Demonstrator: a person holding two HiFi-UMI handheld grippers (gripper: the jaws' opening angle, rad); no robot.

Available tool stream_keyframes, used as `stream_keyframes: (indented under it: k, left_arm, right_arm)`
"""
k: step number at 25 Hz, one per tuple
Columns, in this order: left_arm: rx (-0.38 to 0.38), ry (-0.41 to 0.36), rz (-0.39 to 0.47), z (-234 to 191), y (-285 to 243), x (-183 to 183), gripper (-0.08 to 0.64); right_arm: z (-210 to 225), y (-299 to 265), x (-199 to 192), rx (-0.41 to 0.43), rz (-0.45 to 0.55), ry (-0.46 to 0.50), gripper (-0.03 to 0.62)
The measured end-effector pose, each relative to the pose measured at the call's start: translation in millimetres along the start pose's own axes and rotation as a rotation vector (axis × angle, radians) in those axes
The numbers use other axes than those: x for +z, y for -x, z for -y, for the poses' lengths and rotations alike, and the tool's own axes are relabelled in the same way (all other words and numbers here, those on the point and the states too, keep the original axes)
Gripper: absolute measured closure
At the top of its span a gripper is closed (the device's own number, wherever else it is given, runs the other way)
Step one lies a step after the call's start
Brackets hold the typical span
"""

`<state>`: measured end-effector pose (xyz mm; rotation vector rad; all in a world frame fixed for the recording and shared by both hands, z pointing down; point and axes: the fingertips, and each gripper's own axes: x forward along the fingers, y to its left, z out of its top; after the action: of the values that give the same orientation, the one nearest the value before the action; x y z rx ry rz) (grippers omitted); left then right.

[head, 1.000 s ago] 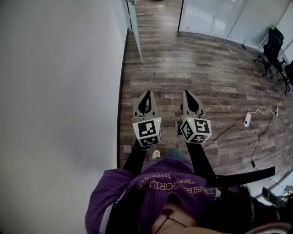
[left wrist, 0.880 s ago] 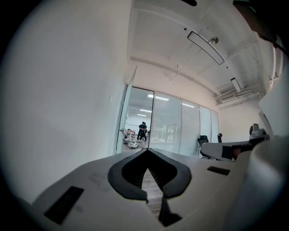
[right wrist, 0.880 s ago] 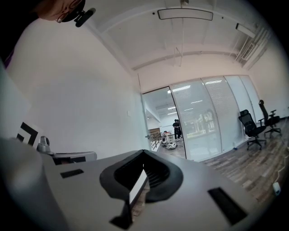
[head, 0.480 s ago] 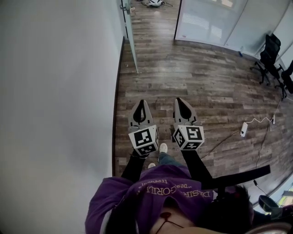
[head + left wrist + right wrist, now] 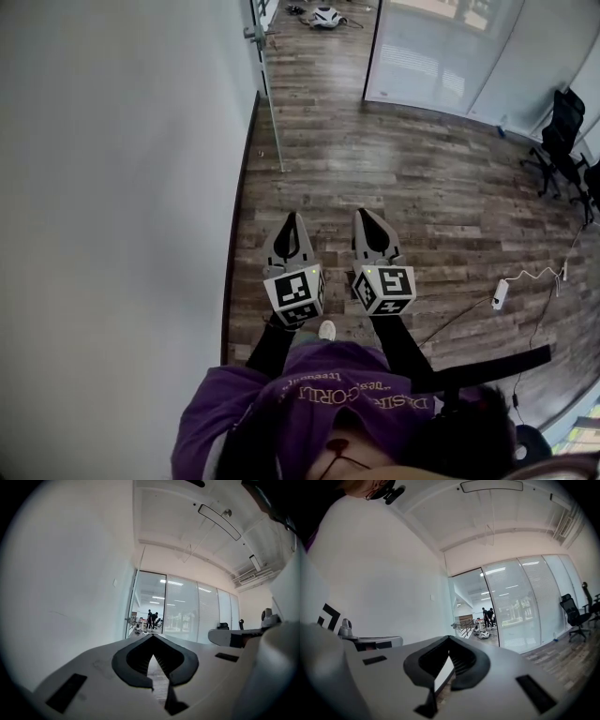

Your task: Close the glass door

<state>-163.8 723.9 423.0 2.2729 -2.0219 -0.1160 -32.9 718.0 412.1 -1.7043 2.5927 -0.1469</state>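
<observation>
The glass door (image 5: 269,103) stands open, edge-on along the white wall, with its metal handle (image 5: 253,34) at the top of the head view. It is ahead of me and well beyond both grippers. My left gripper (image 5: 292,217) and right gripper (image 5: 363,213) point forward side by side over the wood floor, both shut and empty. In the left gripper view the left gripper (image 5: 153,637) aims at the doorway, with the glass door (image 5: 131,605) at its left side. In the right gripper view the right gripper (image 5: 449,638) also faces the glass door (image 5: 456,613).
A white wall (image 5: 112,187) runs close along my left. Frosted glass partitions (image 5: 441,56) close the far right. Office chairs (image 5: 567,117) stand at right, and a power strip with cable (image 5: 502,292) lies on the floor. Two people (image 5: 151,618) stand beyond the doorway.
The door has come closer and lower in the head view, and its handle and the room beyond now show. Both grippers stay shut, side by side.
</observation>
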Motion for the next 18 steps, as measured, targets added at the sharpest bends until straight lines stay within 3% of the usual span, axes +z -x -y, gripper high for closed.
stream_keyframes:
  k: [6, 18]
  left_arm:
    - [0.004, -0.019, 0.011, 13.7, -27.2, 4.7, 0.560]
    - [0.003, -0.026, 0.019, -11.9, -114.6, 9.5, 0.560]
  right_arm:
    - [23.1, -20.7, 2.7, 0.011, -0.009, -0.023, 0.595]
    - [41.9, -110.3, 5.0, 0.006, 0.001, -0.043, 0.595]
